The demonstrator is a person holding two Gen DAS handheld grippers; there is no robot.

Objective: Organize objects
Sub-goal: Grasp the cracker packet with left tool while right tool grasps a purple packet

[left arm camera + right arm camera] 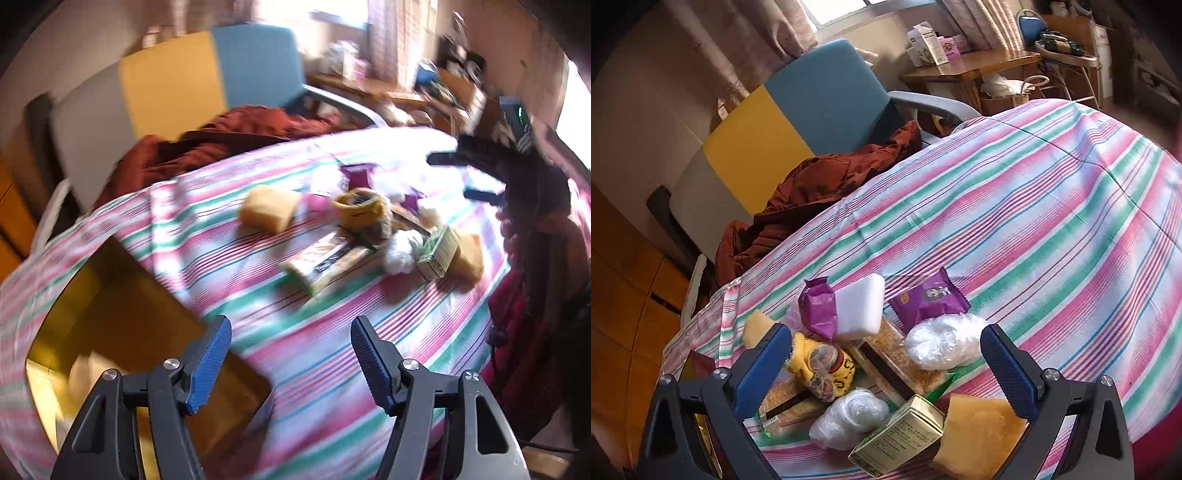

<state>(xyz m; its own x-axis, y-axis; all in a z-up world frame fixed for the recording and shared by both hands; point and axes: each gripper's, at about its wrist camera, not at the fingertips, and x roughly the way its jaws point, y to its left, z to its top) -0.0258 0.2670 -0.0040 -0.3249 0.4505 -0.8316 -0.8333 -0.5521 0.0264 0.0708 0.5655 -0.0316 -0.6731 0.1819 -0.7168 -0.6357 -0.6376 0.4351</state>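
Observation:
A pile of small goods lies on the striped tablecloth (pixel 1052 206). It holds a white sponge block (pixel 858 312), purple packets (pixel 929 299), a yellow sock (pixel 820 373), clear snack packs (pixel 897 362), white plastic bag balls (pixel 942 345), a green box (pixel 901 435) and yellow sponges (pixel 979 432). My right gripper (pixel 886 369) hovers open just above this pile, with nothing pinched. The left wrist view is blurred. There my left gripper (pixel 290 350) stands open and empty over the cloth, beside a yellow open box (pixel 110 332). The pile (pixel 360 229) lies ahead, the right gripper (pixel 448 175) beyond it.
A blue and yellow chair (pixel 798 110) with a red-brown jacket (pixel 820 184) stands behind the table. A wooden side table (pixel 967 62) with cartons is further back. A person's red garment (pixel 517 314) shows at the table's right edge.

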